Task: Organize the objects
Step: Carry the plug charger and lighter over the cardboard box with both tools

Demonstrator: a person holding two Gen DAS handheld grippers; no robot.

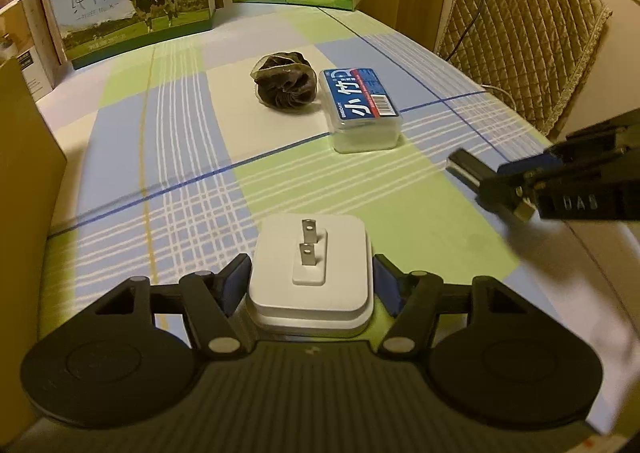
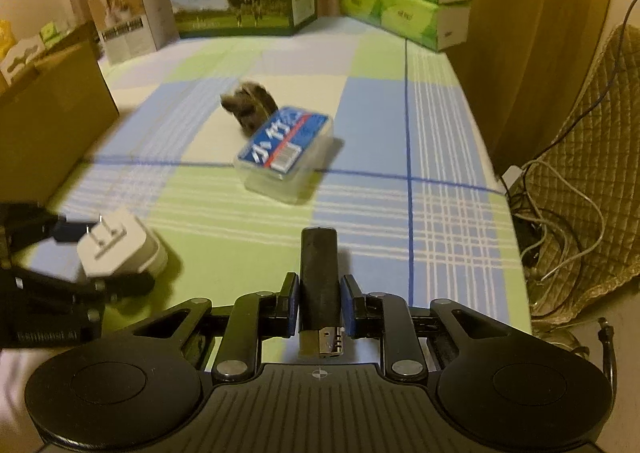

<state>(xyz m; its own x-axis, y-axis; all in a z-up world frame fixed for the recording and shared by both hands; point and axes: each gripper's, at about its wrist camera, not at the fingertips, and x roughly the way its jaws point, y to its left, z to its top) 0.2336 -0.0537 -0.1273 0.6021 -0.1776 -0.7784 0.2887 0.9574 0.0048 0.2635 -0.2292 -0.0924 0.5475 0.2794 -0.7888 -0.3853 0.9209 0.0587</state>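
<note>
The checked blue, green and white cloth surface carries a clear plastic box with a blue label, and just beside it lies a dark crumpled mesh ball. My left claw pinches a white square two-prong plug adapter low over the near edge. My right claw grips a black cylindrical lighter, metal end toward me.
</note>
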